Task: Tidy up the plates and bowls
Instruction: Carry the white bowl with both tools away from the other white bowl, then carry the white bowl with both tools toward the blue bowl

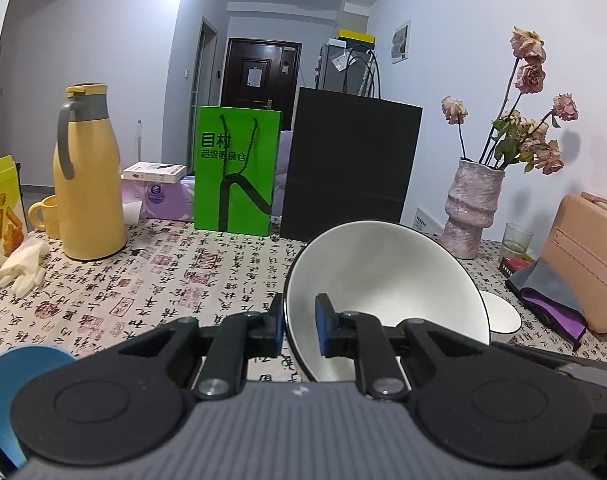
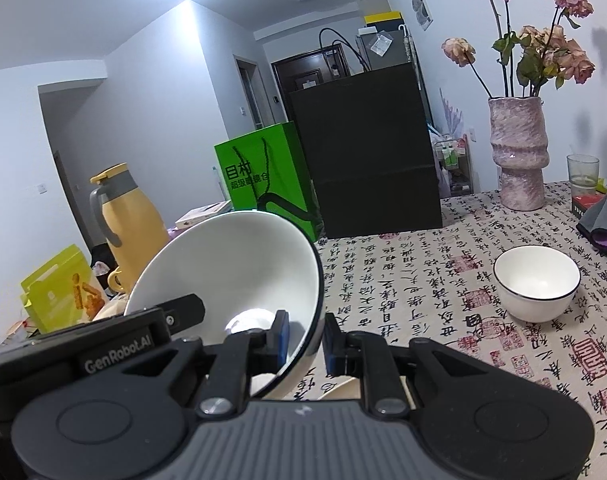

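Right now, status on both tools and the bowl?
Left tool and right tool both clamped on the big white bowl, lifted and tilted. Small bowl on the tablecloth ahead right. Nothing between.

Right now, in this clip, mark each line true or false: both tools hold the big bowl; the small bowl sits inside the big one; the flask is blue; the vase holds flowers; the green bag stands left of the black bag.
1. Both tools hold the big bowl. True: the left tool and the right tool each clamp its rim.
2. The small bowl sits inside the big one. False: it stands alone on the tablecloth.
3. The flask is blue. False: it is yellow with a grey handle.
4. The vase holds flowers. True.
5. The green bag stands left of the black bag. True.
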The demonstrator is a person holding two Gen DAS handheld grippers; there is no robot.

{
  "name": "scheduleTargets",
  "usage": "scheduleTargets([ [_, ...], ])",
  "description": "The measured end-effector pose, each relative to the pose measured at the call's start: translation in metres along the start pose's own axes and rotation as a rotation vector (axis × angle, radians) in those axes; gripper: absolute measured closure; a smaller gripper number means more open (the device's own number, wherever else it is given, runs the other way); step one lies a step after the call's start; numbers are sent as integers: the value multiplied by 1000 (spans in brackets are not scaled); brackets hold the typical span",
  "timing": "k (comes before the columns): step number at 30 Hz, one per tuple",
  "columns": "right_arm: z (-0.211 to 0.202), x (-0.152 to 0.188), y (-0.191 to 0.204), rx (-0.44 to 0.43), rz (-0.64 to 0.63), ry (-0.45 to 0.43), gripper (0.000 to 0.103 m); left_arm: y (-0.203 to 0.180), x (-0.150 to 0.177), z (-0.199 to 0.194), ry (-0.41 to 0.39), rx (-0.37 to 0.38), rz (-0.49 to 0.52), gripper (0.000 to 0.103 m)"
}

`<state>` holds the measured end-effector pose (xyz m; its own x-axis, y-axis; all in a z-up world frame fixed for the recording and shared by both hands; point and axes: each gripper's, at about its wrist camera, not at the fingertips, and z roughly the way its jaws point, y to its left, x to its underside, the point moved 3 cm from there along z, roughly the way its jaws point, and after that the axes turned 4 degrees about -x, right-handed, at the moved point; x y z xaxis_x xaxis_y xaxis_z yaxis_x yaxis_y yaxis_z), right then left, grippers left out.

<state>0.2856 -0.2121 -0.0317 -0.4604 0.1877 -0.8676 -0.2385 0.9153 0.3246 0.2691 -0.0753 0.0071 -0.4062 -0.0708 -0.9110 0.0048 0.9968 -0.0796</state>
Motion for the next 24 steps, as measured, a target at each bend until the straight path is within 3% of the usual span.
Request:
scheduleTargets([
  [24,-2,13,42,-48,-47,4,86,42,7,-23,-29,-42,-34,87],
])
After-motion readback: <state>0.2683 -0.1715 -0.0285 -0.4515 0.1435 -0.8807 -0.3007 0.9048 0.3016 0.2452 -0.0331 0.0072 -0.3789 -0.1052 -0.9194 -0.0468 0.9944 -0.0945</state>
